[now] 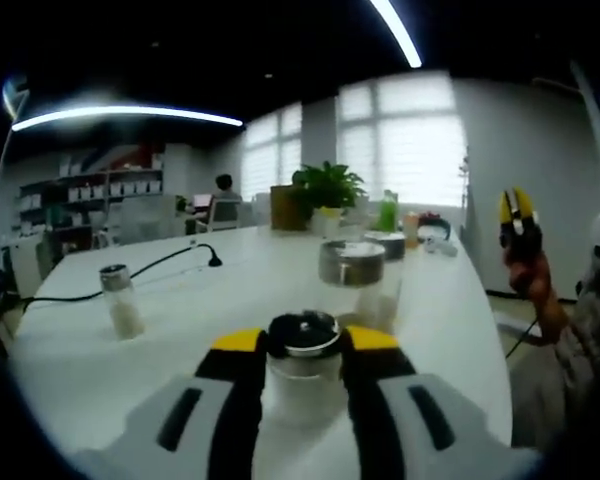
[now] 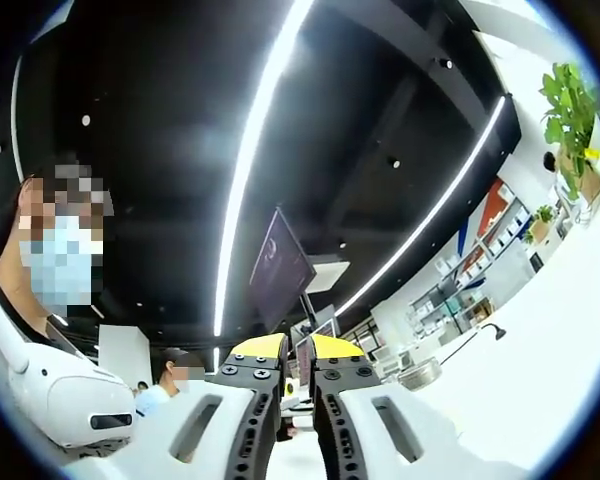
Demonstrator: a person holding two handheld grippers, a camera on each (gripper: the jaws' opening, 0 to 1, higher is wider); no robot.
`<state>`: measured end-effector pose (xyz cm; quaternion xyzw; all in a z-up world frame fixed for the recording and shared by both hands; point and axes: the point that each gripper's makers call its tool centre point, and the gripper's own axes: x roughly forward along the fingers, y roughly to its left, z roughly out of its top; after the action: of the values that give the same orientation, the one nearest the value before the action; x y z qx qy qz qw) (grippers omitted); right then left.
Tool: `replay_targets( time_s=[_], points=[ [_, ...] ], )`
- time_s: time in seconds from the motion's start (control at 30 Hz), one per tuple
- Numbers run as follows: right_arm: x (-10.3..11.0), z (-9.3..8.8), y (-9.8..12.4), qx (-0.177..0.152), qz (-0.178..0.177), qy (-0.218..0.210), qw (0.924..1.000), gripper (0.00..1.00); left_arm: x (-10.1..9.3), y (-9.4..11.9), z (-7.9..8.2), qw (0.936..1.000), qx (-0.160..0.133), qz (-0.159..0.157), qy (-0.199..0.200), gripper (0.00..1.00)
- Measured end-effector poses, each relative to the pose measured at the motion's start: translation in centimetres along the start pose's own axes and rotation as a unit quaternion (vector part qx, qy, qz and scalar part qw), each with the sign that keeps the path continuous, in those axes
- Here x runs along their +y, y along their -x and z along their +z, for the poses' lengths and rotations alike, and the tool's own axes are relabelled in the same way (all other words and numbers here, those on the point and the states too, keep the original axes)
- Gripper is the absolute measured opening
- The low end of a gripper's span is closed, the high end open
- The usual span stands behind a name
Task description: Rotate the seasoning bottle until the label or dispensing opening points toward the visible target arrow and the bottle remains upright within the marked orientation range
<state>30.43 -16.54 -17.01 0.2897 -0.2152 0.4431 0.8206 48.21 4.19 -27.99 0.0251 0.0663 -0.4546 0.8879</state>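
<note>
Between our left gripper's (image 1: 305,352) jaws stands the seasoning bottle (image 1: 304,365), upright, its silver cap (image 1: 304,333) level with the yellow jaw tips, which press its glass sides: we judge the left gripper clamped on it. No target arrow or label is legible from here, so we cannot tell how far the turn has gone. To do this step well, we should twist about the bottle's own vertical axis, keep its base flat on the white table (image 1: 230,290), and hold squeeze constant so it neither slips nor tips.

Our right gripper (image 2: 286,372) points up toward the ceiling, jaws nearly touching with nothing between them. It also appears at the right edge of the left gripper view (image 1: 518,225), raised and well apart from the bottle.

Ahead and right of the held bottle stands a second bottle (image 1: 352,270); ahead and left, a smaller shaker (image 1: 122,300) beside a black cable (image 1: 150,268). Farther ahead: a potted plant (image 1: 327,195), bright windows (image 1: 400,140), shelving (image 1: 100,190). Strip lights (image 2: 255,150) cross the dark ceiling.
</note>
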Motion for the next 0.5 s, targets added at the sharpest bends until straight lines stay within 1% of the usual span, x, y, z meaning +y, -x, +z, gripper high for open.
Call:
replay_targets(
  time_s=[0.13,0.27,0.3,0.33,0.37,0.4,0.43,0.47,0.5],
  points=[
    [0.1,0.0,0.0,-0.001,0.0,0.001,1.0,0.06,0.0,0.1,0.0,0.9999,-0.006,-0.007,-0.005,0.32],
    [0.1,0.2,0.1,-0.002,0.0,0.003,1.0,0.06,0.0,0.0,-0.1,0.9998,-0.016,-0.009,0.003,0.32],
    [0.0,0.2,0.2,-0.003,0.0,0.004,1.0,0.06,-0.3,0.0,-0.1,0.9998,-0.013,-0.014,0.004,0.35],
    [0.0,0.3,0.2,-0.004,0.0,0.005,1.0,0.06,-0.3,0.0,-0.2,0.9998,-0.014,-0.015,0.007,0.43],
    [0.0,0.5,0.2,-0.008,-0.002,0.007,0.9999,0.06,-0.2,0.2,0.0,0.9996,-0.023,-0.01,0.01,0.55],
    [0.0,0.6,0.3,-0.011,-0.002,0.009,0.9999,0.06,-0.1,0.4,0.7,0.999,-0.044,-0.003,0.002,0.66],
    [0.0,0.7,0.3,-0.012,-0.002,0.009,0.9999,0.06,-0.2,0.7,0.9,0.9987,-0.052,-0.002,-0.002,0.67],
    [0.0,0.8,0.4,-0.013,-0.002,0.009,0.9999,0.06,-0.2,1.3,1.1,0.9986,-0.053,0.0,0.001,0.63],
    [0.0,0.7,0.3,-0.013,-0.003,0.01,0.9999,0.06,0.3,2.2,1.8,0.9977,-0.066,0.013,0.008,0.57]
  ],
)
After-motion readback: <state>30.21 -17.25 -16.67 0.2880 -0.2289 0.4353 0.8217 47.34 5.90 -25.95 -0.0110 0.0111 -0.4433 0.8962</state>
